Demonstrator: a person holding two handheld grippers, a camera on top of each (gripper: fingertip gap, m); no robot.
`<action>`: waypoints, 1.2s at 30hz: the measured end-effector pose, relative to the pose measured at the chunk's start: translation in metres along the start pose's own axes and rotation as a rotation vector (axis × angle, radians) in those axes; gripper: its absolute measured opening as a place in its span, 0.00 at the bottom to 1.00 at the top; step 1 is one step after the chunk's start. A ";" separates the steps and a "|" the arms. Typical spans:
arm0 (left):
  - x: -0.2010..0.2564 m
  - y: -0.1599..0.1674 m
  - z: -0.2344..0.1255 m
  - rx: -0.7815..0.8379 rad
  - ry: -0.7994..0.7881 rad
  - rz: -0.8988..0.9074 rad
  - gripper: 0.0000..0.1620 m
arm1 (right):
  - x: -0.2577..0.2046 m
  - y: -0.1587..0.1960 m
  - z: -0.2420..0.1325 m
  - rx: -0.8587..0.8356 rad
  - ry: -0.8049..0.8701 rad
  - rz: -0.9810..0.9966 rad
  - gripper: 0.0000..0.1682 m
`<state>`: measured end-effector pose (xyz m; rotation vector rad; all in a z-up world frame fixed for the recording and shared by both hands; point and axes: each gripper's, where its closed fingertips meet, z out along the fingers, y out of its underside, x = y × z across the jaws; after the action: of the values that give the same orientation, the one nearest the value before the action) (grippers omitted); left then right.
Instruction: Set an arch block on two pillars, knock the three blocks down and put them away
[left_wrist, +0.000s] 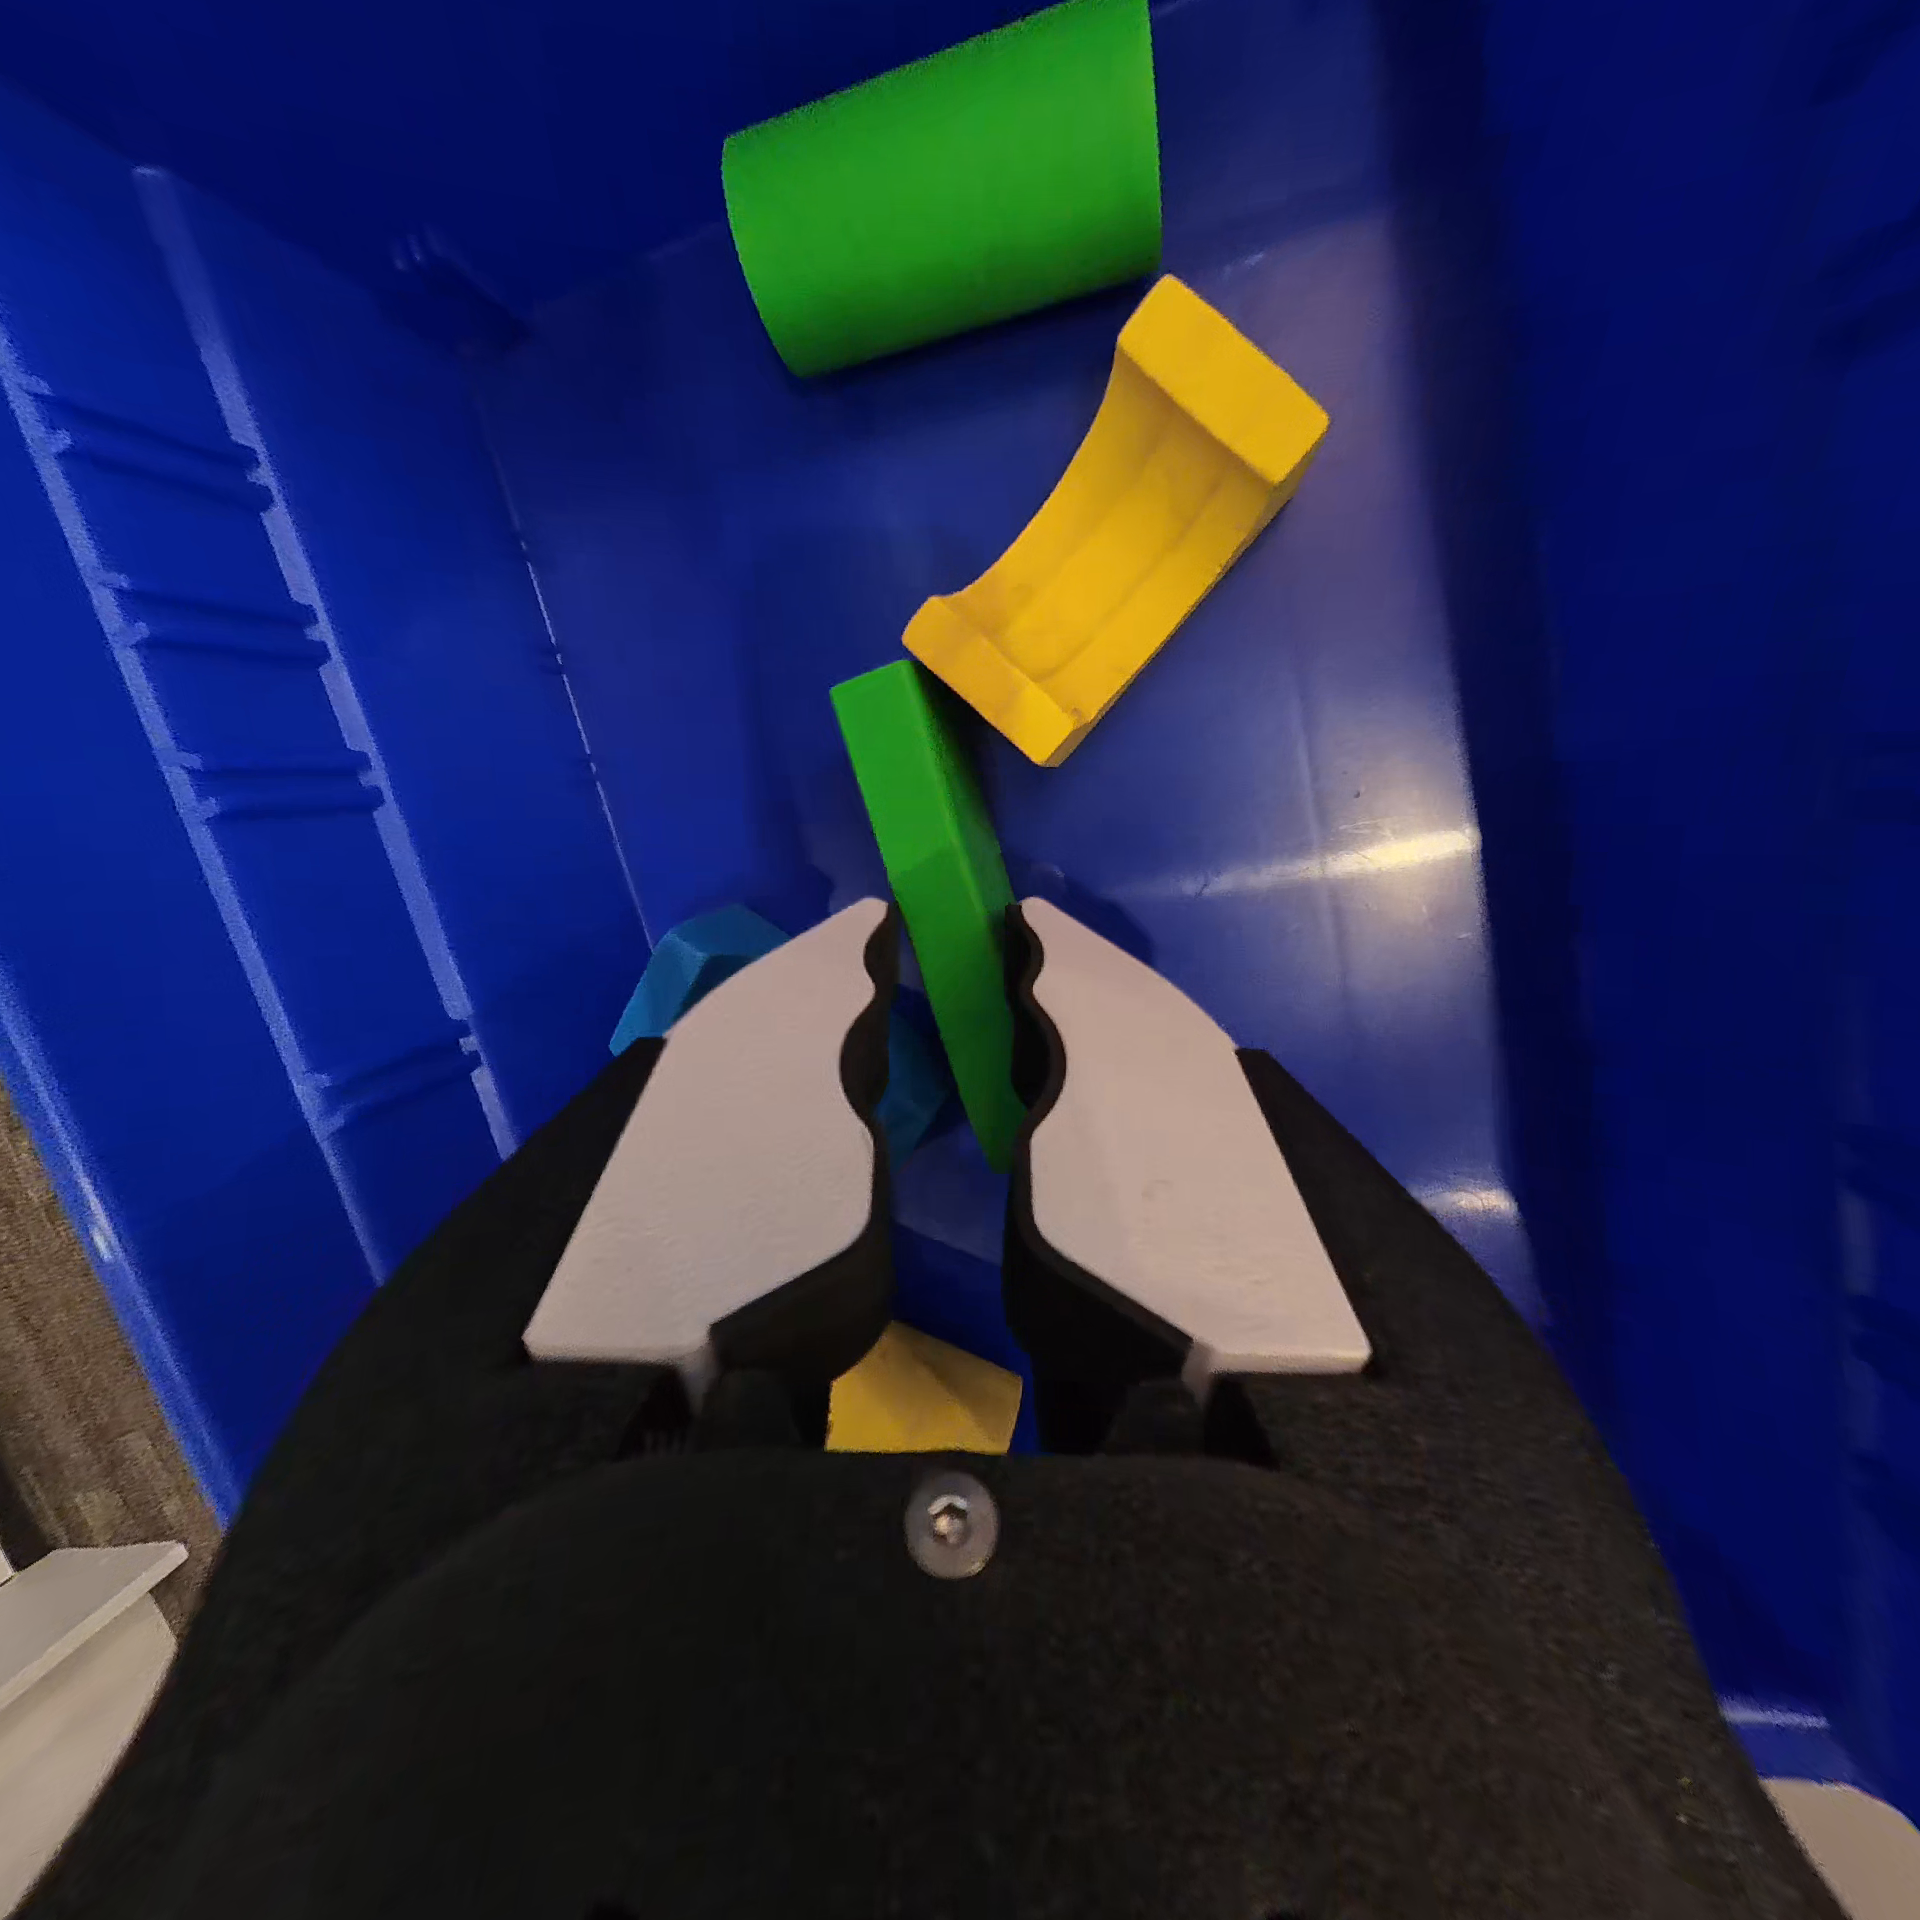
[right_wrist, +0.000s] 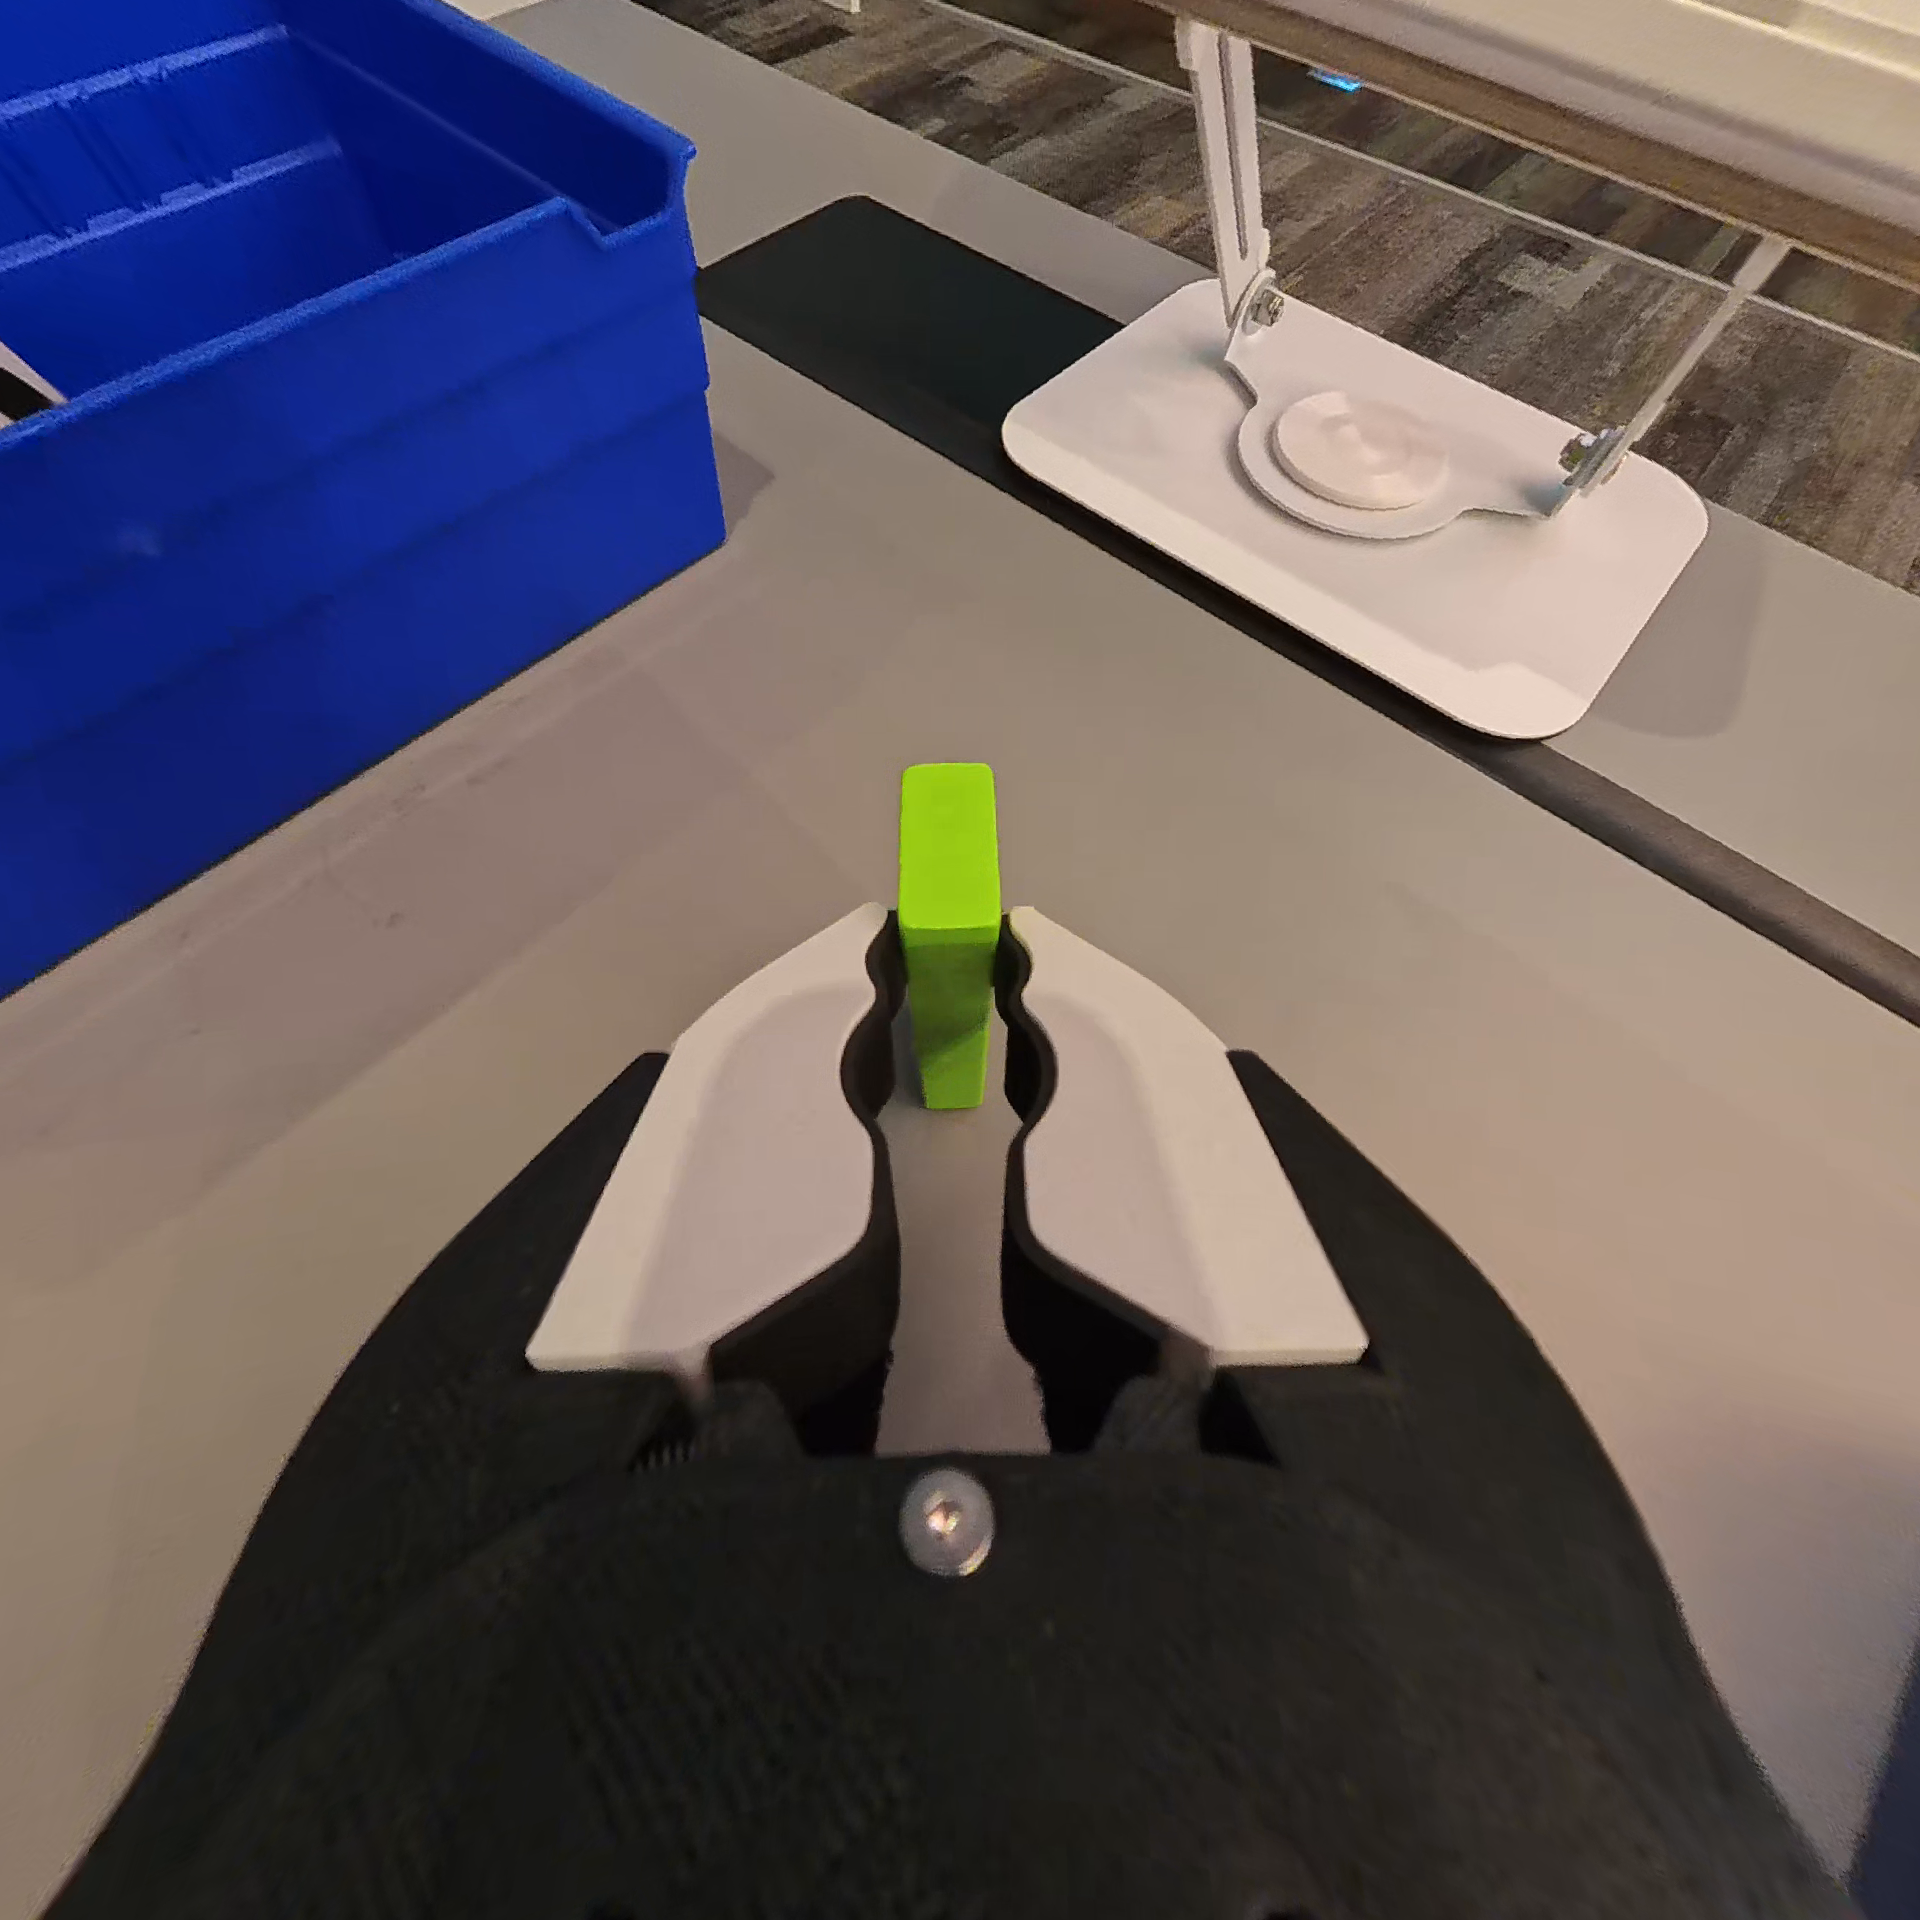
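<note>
In the left wrist view the left tool (left_wrist: 951, 925) is clamped on a flat green block (left_wrist: 930, 873) inside the blue bin (left_wrist: 312, 727) — a green cylinder (left_wrist: 935, 187) at top centre, the yellow arch block (left_wrist: 1122, 520) (hollow side up) just right of it. In the right wrist view the right tool (right_wrist: 948, 925) grips a lime block (right_wrist: 948, 935) above the grey bench (right_wrist: 1195, 852), with the bin at upper left and a white stand (right_wrist: 1351, 520) at upper right.
</note>
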<state>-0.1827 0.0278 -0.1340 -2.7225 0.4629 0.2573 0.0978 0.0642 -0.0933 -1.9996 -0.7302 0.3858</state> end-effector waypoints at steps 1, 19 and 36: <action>0.000 0.001 -0.001 -0.005 0.003 -0.002 0.11 | 0.000 0.000 0.000 -0.002 0.003 -0.008 0.10; 0.031 -0.034 -0.141 0.468 0.119 0.076 0.11 | 0.015 -0.047 -0.041 0.164 0.140 -0.144 0.33; 0.214 -0.043 -0.276 0.880 0.841 0.372 0.15 | -0.137 -0.094 -0.185 0.456 -1.165 -0.002 0.10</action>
<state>0.0634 -0.1008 0.0824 -1.7409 1.0056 -0.8388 0.0591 -0.1115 0.0786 -1.2061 -1.1799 1.6131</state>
